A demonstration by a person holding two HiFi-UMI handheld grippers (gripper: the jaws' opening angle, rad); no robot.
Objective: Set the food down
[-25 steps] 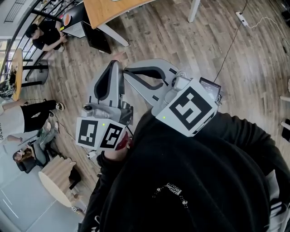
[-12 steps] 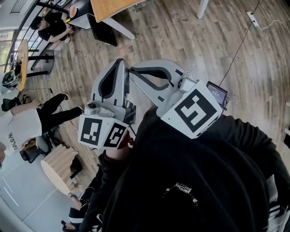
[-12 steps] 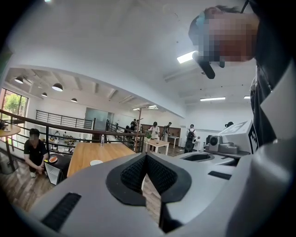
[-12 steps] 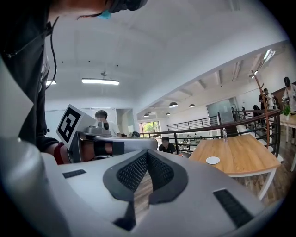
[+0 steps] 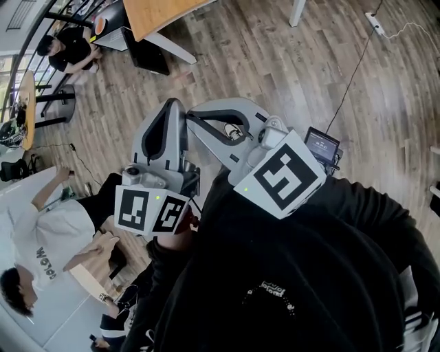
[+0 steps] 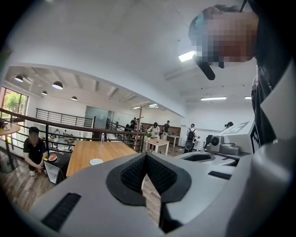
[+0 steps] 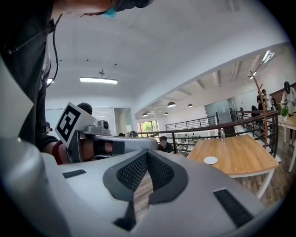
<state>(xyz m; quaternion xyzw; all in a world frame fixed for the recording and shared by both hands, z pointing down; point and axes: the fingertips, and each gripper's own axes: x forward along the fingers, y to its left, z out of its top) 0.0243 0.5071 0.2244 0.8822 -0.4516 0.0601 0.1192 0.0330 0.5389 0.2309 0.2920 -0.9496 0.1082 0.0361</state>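
Both claws were clenched and both empty. Your left gripper [image 6: 146,156] had its two black pads pressed together at the tip with nothing between them; your right gripper [image 7: 147,153] was the same, with only floorboards showing through the slit below the pads. You held the two side by side, close to your chest, over the wood floor [image 5: 275,62].

Two marker cubes showed in the head view: the left cube [image 5: 151,210] and the right cube [image 5: 278,175]; one small screen [image 5: 321,146] sat just beside the right cube.

Food: none in either claw, and I couldn't tell which thing in the room it was. One small reddish item [image 6: 52,158] lay on a dark stand just beside one seated person in black [image 6: 33,148], too small to identify.

One wooden table [image 7: 240,159] stood ahead, well apart from both grippers; on it were one white disc [image 7: 210,160] and one bottle [image 7: 222,134]. One power strip [image 5: 373,20] lay on the floor with one cable running from it. One person in a white shirt [image 5: 51,240] was at the head view's lower left.
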